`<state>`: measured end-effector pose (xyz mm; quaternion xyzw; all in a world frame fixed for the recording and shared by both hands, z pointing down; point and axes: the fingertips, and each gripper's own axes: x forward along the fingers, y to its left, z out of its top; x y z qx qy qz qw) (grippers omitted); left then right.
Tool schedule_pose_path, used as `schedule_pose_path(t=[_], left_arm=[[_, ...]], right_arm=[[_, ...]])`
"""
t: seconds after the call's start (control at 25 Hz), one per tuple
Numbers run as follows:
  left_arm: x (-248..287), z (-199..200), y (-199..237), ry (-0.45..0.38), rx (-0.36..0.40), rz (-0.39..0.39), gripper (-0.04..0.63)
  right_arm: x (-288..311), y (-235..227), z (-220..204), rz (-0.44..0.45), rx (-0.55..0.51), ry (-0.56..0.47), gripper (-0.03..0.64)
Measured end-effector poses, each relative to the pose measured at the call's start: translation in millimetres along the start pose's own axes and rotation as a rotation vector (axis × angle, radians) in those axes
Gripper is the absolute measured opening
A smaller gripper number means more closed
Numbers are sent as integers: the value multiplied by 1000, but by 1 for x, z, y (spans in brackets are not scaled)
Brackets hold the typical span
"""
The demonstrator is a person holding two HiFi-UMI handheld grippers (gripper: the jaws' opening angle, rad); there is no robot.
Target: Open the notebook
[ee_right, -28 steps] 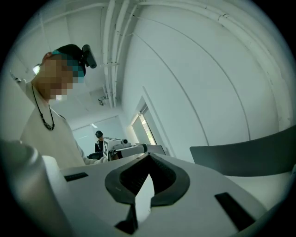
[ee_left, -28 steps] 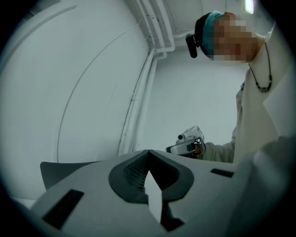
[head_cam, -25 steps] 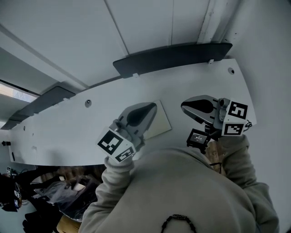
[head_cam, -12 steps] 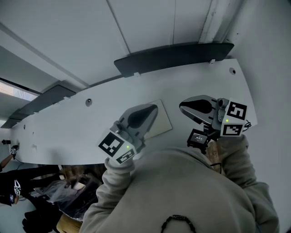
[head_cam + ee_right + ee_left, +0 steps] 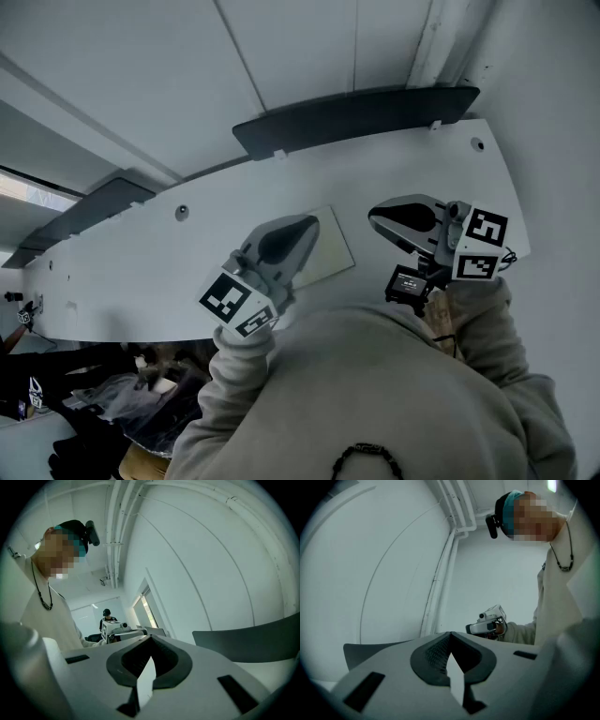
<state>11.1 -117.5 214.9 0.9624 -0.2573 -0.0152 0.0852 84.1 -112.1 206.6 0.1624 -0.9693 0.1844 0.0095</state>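
The notebook (image 5: pixel 331 255) is a pale flat rectangle lying closed on the white table (image 5: pixel 141 262); its left part is hidden behind my left gripper. In the head view my left gripper (image 5: pixel 314 223) hovers over the notebook's left side with its jaws together and nothing between them. My right gripper (image 5: pixel 372 216) hangs to the right of the notebook, shut and empty. Each gripper view looks level across the room: the left gripper (image 5: pixel 450 633) and the right gripper (image 5: pixel 151 637) show jaws meeting at the tip. No notebook shows in either gripper view.
A dark curved panel (image 5: pixel 356 117) runs along the table's far edge, and another (image 5: pixel 94 211) sits further left. Clutter and bags (image 5: pixel 122 394) lie below the table's near edge at lower left. Another person (image 5: pixel 107 616) stands far off in the room.
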Motion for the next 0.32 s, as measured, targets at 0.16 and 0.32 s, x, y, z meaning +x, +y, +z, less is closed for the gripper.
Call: schedule_pose_path(t=[0.16, 0.32], left_arm=[[-4, 1, 4, -3, 0, 9, -3], [-5, 0, 3, -2, 1, 9, -3]], right_arm=[[-1, 0, -1, -5, 0, -1, 20], [-2, 0, -2, -7, 6, -3, 20]])
